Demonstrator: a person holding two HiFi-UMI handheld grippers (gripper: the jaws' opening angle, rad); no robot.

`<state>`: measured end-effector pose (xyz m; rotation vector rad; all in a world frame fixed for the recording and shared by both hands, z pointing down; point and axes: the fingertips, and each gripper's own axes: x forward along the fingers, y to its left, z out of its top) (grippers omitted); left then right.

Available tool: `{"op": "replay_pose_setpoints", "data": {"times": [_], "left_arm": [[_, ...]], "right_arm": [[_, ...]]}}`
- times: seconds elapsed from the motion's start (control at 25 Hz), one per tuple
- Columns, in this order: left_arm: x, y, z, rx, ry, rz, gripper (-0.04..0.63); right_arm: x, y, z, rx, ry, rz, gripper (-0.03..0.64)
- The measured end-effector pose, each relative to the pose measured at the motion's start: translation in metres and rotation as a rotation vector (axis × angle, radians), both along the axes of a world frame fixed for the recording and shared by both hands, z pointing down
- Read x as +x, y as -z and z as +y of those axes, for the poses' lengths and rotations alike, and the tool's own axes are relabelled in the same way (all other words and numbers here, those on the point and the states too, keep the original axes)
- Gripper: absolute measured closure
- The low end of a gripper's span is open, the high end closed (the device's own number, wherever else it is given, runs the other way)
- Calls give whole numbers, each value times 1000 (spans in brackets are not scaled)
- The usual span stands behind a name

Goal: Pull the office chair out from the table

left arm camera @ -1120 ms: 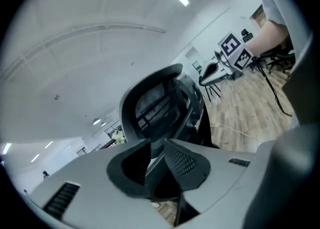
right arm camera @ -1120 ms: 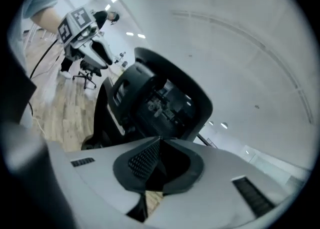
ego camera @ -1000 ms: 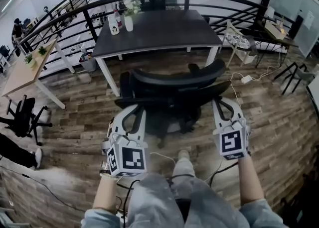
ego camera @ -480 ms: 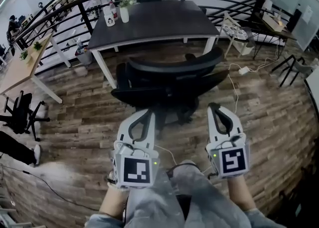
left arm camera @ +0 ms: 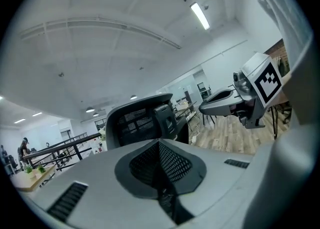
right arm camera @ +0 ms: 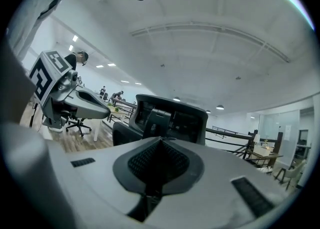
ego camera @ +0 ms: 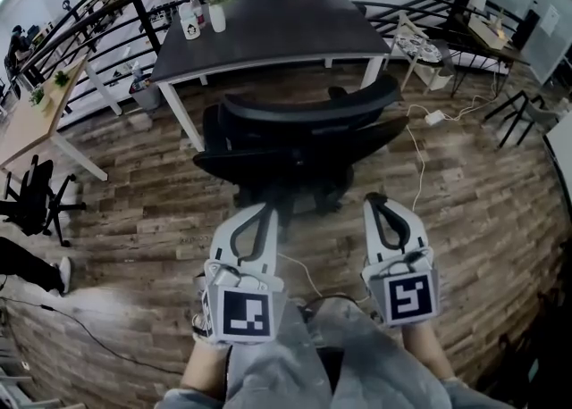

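Observation:
The black office chair (ego camera: 295, 135) stands on the wooden floor just in front of the dark table (ego camera: 277, 32), its curved backrest toward me. My left gripper (ego camera: 257, 217) and right gripper (ego camera: 375, 204) hover side by side a short way behind the chair, touching nothing. Both are shut and empty. In the left gripper view the shut left gripper (left arm camera: 159, 144) points at the chair's backrest (left arm camera: 137, 120), with the right gripper (left arm camera: 225, 104) off to the right. The right gripper view shows the closed right gripper (right arm camera: 160, 140), the chair (right arm camera: 172, 115) ahead and the left gripper (right arm camera: 82, 104) at left.
A vase of flowers (ego camera: 217, 5) and bottles stand on the table's far left corner. A black railing (ego camera: 107, 28) runs behind it. At left are a light wooden desk (ego camera: 36, 121) and a second chair (ego camera: 36, 206). A cable (ego camera: 418, 153) lies at right.
Both grippers have drawn back from the chair toward the person's legs. The chair keeps its place by the table.

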<state>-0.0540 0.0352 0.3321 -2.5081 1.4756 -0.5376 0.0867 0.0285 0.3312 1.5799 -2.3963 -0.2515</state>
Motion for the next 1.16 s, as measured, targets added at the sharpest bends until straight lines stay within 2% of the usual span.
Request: {"op": "replay_pose_setpoints", "data": {"times": [0.48, 1.16], "left_arm": [[-15, 2, 10, 5, 28, 8, 596], [-44, -2, 26, -10, 110, 10, 596]], "right_arm": [[-10, 3, 7, 10, 13, -13, 617], [-29, 4, 14, 11, 73, 24, 615]]}}
